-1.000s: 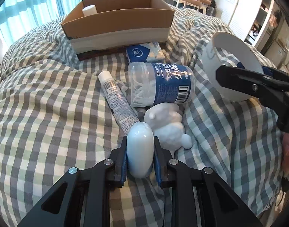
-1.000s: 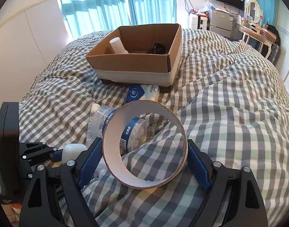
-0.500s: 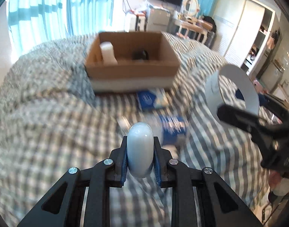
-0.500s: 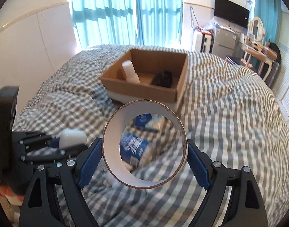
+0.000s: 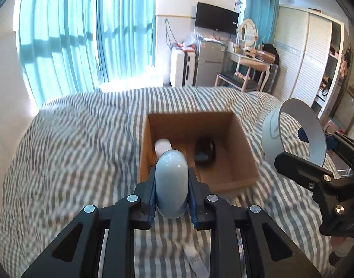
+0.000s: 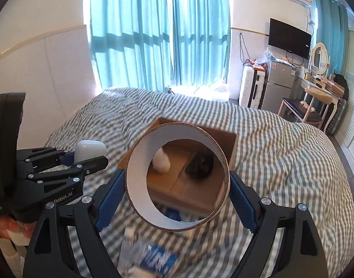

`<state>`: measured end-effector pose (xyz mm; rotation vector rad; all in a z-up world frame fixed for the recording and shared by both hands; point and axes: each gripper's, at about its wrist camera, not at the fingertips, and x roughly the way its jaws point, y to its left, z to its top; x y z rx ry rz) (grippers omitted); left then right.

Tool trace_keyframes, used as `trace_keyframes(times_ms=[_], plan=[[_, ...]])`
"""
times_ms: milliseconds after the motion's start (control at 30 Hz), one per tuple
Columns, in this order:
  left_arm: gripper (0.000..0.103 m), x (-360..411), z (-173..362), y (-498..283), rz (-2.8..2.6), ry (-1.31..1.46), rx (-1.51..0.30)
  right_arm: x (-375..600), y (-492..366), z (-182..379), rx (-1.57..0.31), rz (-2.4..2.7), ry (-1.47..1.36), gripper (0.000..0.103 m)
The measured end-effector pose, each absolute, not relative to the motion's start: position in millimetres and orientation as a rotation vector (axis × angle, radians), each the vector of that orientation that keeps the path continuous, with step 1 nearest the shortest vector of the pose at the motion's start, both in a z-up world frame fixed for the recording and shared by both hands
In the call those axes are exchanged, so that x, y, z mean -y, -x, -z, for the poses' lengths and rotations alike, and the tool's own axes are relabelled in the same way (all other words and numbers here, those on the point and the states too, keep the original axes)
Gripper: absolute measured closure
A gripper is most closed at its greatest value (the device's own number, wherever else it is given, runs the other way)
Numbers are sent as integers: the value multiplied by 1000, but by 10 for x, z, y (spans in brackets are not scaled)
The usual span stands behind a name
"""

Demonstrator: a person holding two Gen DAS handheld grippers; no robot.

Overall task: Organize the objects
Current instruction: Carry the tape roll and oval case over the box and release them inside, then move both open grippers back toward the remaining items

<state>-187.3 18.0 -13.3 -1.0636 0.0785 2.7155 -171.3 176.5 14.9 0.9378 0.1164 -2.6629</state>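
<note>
The box [image 5: 237,139], an open cardboard one, sits on the checked bedspread [image 5: 72,143] and serves as the landmark here. The left gripper [image 5: 171,194] hovers just short of the box's near wall, its blue-padded jaws clenched on a smooth white case [image 5: 171,183] that stands upright between them. The right gripper [image 6: 177,185] hangs on the near right side of the box, grasping a wide cardboard ring [image 6: 139,185] across its outer wall, with the hole facing the box so that the inside shows through it. In the box, a white bottle [image 6: 161,159] stands by the left wall and a dark item [image 6: 200,164], too blurred to name, lies toward the middle of the floor. On the bedspread in front of the box lies a clear tub with a blue label [image 6: 153,259], also blurred. Seen from the right wrist, the left gripper [image 6: 88,159] with its case [image 6: 90,150] is to the left of the box and above the bedspread.
</note>
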Motion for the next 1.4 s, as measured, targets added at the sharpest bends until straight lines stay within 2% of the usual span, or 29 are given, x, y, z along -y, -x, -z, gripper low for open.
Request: trace_keyframes(times_ms=[233,500,833,933,967,1000,1033,1067,1100,1400], plan=[[80,-291,226,2627,-2693,1065,-135,-1819,2500,-2,-112,2677,-1004,18],[80,-389,594,3173,-2627,1123,-216,-1770,3130,458,-172,2646,-1117,18],[80,-446,872,3249,-2611,1128,-240,-1812,3228,691,-165,2606,-1151,17],[75,-442,820,3203,-2622,1095,-223,-1835,3203,669,-139,2602,-1157,17],[67,-441,791,3180,-2627,1085,-221,-1852,3176,639,-127,2610,-1155,17],[49,-436,754,3174,-2632,1080,-219,-1877,3137,600,-117,2617,-1149,15],[39,-422,695,3140,-2646,1069,-215,-1885,3087,558,-107,2625,-1141,14],[22,-424,638,3108,-2661,1057,-211,-1910,3048,502,-99,2632,-1131,14],[16,-412,572,3069,-2678,1036,-204,-1932,2994,430,-91,2643,-1116,14],[5,-241,-11,2524,-2776,932,-206,-2031,2319,-330,-104,2773,-938,8]])
